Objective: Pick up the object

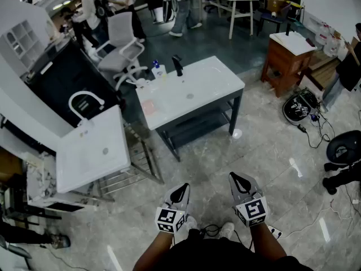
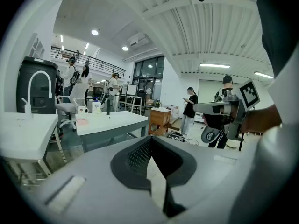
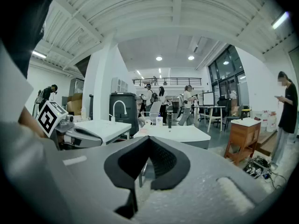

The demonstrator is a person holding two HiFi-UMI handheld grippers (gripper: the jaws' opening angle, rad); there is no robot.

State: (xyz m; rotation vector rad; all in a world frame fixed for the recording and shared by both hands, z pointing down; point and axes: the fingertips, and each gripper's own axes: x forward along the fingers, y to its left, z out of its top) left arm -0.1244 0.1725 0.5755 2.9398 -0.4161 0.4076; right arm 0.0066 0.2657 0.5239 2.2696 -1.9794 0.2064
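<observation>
A white sink table (image 1: pixel 217 81) stands a few steps ahead of me. On it are a black faucet (image 1: pixel 177 65), a soap bottle (image 1: pixel 158 69), a white mug (image 1: pixel 141 83) and a flat pink item (image 1: pixel 148 106). Both grippers hang low in front of my body, well short of the table. My left gripper (image 1: pixel 183 187) is shut and holds nothing. Beside it, my right gripper (image 1: pixel 234 176) has its jaws meeting at the tips, also with nothing in them. The left gripper view shows the table (image 2: pixel 117 120) at left; the right gripper view shows the table (image 3: pixel 180 133) straight ahead.
A second white sink (image 1: pixel 84 157) with a white arched faucet (image 1: pixel 84 100) stands at left. A white office chair (image 1: pixel 121 44) sits behind the table. At right are a wooden cabinet (image 1: pixel 285 61) and a black device with cables (image 1: pixel 299 107) on the floor. People stand at the back.
</observation>
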